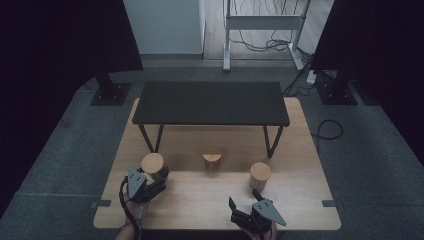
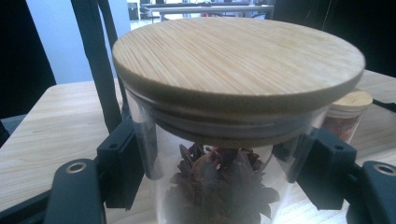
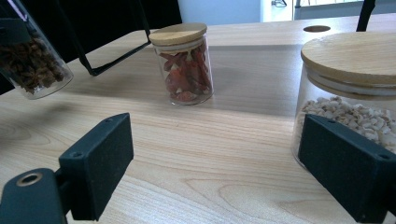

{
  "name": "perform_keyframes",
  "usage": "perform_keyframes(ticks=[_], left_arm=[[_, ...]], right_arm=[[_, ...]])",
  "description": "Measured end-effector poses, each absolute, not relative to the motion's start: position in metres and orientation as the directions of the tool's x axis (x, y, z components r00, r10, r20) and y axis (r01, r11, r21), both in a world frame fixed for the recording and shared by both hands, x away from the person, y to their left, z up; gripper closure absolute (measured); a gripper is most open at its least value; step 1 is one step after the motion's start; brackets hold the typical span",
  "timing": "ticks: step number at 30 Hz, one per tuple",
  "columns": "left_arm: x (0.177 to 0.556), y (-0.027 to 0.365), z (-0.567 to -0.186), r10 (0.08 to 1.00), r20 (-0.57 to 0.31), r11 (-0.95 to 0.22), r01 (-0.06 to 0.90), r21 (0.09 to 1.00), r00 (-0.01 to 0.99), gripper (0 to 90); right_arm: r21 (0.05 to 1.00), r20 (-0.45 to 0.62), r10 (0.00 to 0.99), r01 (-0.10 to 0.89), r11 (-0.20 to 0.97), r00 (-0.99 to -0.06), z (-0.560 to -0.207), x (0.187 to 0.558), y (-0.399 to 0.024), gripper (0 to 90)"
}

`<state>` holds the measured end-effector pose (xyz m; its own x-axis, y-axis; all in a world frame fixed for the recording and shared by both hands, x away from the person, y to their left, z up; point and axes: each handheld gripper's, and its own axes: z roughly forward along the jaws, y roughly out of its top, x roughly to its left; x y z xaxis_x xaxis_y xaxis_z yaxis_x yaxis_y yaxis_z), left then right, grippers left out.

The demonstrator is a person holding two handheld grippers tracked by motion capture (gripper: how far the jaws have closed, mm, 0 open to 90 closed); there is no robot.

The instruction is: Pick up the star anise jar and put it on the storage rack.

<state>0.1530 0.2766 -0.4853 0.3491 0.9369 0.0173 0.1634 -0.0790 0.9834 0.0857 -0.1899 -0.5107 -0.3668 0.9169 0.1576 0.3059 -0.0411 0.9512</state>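
Work in hand: I read this as moving the three lidded jars about the light wooden surface (image 1: 210, 200), perhaps up onto the low black shelf (image 1: 210, 102) at the far side; the goal is my judgement only.

Left gripper (image 1: 156, 181): I have its jaws clamped on the glass walls of the round glass jar of dark dried star-shaped spice with a bamboo lid (image 2: 219, 154), one pad on either side just under the lid. It sits at the near left of the surface. In the right gripper view this jar looks tilted and possibly clear of the wood, but I cannot tell for certain.

Right gripper (image 1: 245, 205): I hold it at the near right, jaws parted and holding nothing. The glass jar of pale nut pieces with a bamboo lid (image 3: 348, 88) stands just beyond its right-hand pad, apart from it as far as I can see.

Middle jar: the glass jar of red dried fruit with a bamboo lid (image 3: 184, 63) stands upright and untouched, farther off, in front of the shelf legs.

Done so far: one jar gripped.

Left to do: carrying that jar to its place, then grasping and moving the pale jar and the red one. The shelf top carries no jar.
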Motion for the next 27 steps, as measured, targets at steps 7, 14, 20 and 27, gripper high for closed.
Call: perform_keyframes(ticks=[7, 14, 20, 27], left_arm=[[0.150, 0.278, -0.481, 0.936, 0.018, -0.074, 0.146, 0.987, 0.352, 26.6], [0.147, 0.278, -0.479, 0.938, 0.013, -0.065, 0.139, 0.988, 0.346, 26.6], [0.144, 0.278, -0.476, 0.940, 0.013, -0.059, 0.125, 0.990, 0.342, 26.6], [0.145, 0.278, -0.471, 0.936, -0.009, -0.037, 0.123, 0.992, 0.352, 26.6]], right_arm=[[0.951, 0.158, 0.916, 0.307, -0.041, -0.368, -0.510, 0.086, -0.190, 9.9], [0.951, 0.162, 0.918, 0.306, -0.047, -0.362, -0.510, 0.085, -0.191, 9.9], [0.949, 0.165, 0.922, 0.312, -0.051, -0.352, -0.510, 0.085, -0.190, 10.0], [0.948, 0.167, 0.923, 0.313, -0.054, -0.347, -0.509, 0.085, -0.190, 10.0]])
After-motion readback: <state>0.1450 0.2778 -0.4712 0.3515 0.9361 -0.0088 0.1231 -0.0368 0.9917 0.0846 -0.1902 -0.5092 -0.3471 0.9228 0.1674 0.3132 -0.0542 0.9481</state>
